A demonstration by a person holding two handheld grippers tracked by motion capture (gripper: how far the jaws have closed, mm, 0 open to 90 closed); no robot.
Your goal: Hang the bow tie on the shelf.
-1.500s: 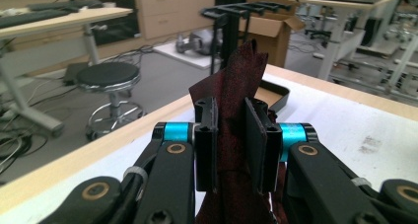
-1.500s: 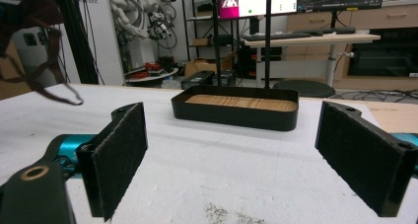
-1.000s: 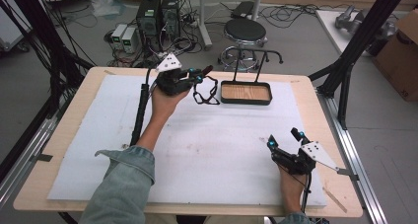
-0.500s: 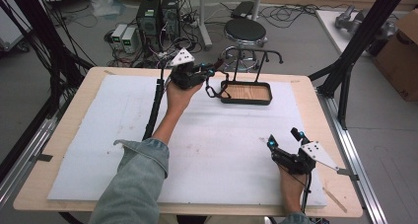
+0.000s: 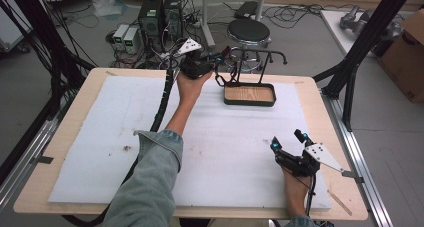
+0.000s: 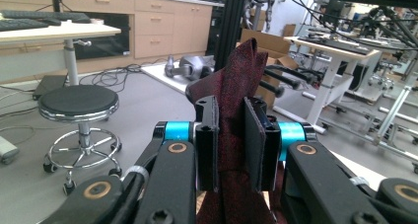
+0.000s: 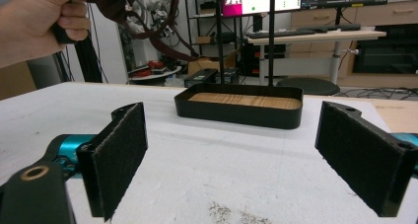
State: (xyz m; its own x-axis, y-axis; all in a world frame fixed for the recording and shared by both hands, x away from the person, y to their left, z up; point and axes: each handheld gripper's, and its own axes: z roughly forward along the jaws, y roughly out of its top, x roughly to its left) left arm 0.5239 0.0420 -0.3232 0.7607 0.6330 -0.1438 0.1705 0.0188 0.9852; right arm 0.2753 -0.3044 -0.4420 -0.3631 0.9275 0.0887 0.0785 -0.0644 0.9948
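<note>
Up high, left gripper (image 6: 230,135) pinches dark-red fabric (image 6: 231,86) — beside rack (image 5: 250,93)

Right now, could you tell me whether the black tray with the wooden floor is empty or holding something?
Empty. The black tray with the wooden floor shows bare wood grain from wall to wall in the right gripper view and the high view; only the rack's thin black posts rise from it.

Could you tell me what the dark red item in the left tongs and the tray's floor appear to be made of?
The dark red item, pinched in the left tongs, looks like woven fabric: matte, finely textured, folded and creased. The tray has a floor with light brown grain lines, so wood or a wood-look laminate; its black rim looks smooth and matte, perhaps painted metal or plastic.
</note>
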